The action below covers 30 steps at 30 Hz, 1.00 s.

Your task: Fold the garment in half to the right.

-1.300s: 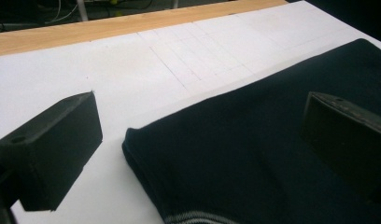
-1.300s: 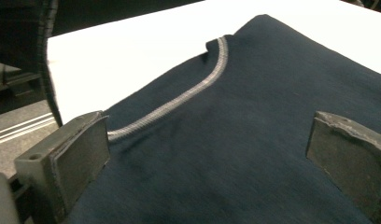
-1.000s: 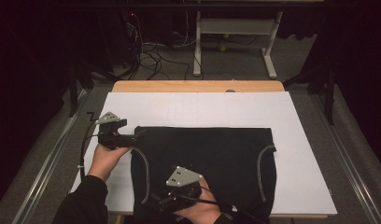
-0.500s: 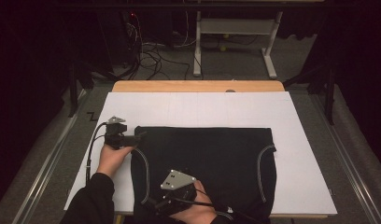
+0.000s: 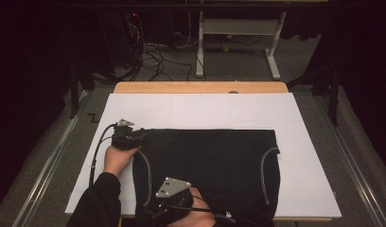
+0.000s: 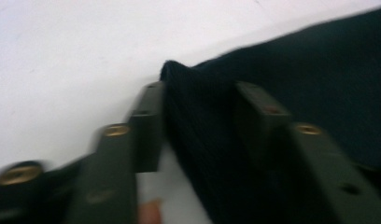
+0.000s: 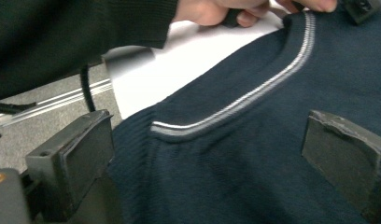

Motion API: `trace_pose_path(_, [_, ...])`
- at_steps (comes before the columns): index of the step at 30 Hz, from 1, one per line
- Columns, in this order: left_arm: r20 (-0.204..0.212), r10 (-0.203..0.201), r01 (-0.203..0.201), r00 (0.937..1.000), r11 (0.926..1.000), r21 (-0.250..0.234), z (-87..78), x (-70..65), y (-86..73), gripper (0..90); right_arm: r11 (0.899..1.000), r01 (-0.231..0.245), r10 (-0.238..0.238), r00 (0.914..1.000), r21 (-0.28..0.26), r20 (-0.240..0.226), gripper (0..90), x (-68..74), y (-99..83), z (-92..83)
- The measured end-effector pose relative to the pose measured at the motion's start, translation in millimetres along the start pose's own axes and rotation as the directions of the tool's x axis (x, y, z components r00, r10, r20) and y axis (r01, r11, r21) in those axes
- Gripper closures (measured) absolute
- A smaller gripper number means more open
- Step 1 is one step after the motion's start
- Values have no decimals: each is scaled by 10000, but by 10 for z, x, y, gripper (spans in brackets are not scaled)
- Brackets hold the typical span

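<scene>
Dark navy knit sweater [image 5: 210, 165], soft, limp; left gripper [image 6: 198, 116] jaws just closing, pinching far corner; right gripper [image 7: 207, 154] jaws wide, empty.

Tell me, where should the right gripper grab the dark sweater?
Probably the sweater's near ribbed edge, beside the grey stripe. Coming in level from the table's near side suits it: the knit lies flat, and the right gripper's open jaws already straddle that edge.

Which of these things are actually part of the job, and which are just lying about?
In the job:
dark knitted garment
left gripper, closing on its far left corner
right gripper, jaws open over it
white board

Lying about:
cables
metal stand
</scene>
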<state>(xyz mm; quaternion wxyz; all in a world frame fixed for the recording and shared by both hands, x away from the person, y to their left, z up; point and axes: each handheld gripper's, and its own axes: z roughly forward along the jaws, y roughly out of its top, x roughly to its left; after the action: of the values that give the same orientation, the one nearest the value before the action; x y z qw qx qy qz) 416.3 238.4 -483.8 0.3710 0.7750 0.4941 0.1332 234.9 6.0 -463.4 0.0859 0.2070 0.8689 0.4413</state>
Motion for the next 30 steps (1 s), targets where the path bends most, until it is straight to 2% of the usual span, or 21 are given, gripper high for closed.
trace_pose_path(1, [156,37,-37,9999,10000,4,-3,-1,-6,681,10000,26,-26,10000,60,-22,54,25,1,13])
trace_pose_path(4, [397,-62,63,9992,10000,-27,-13,14,-23,735,9995,193,-190,9997,254,-127,81,111,0,76])
trace_pose_path(7, [289,-25,28,9996,9999,-107,-22,-11,-41,742,9969,423,-408,9989,658,-240,99,206,7,163])
trace_pose_path(10, [295,13,-9,9996,9999,-135,-29,-15,-50,742,9888,952,-927,9953,1154,-265,99,305,25,267])
trace_pose_path(18, [374,-87,92,9993,9999,-142,-30,-5,-54,741,9731,1578,-1579,9874,1680,-129,94,404,84,444])
trace_pose_path(20, [371,-88,94,9993,9998,-146,-32,-6,-56,740,9651,1882,-1936,9810,1823,122,111,455,79,480])
trace_pose_path(22, [352,-78,84,9994,9998,-156,-32,-8,-57,740,9546,2222,-2376,9697,1983,570,116,522,61,514])
trace_pose_path(24, [355,-87,93,9993,9998,-160,-33,-8,-58,740,9517,2303,-2524,9634,2032,902,125,570,48,546])
trace_pose_path(27, [362,-115,121,9993,9998,-172,-35,-7,-60,740,9407,2610,-2914,9488,2169,1220,174,596,38,568])
trace_pose_path(28, [356,-111,117,9993,9998,-177,-35,-8,-61,740,9399,2630,-2965,9449,2176,1388,205,598,39,564])
trace_pose_path(30, [346,-109,115,9993,9998,-183,-36,-10,-62,740,9469,2473,-2792,9493,2053,1443,259,577,43,549])
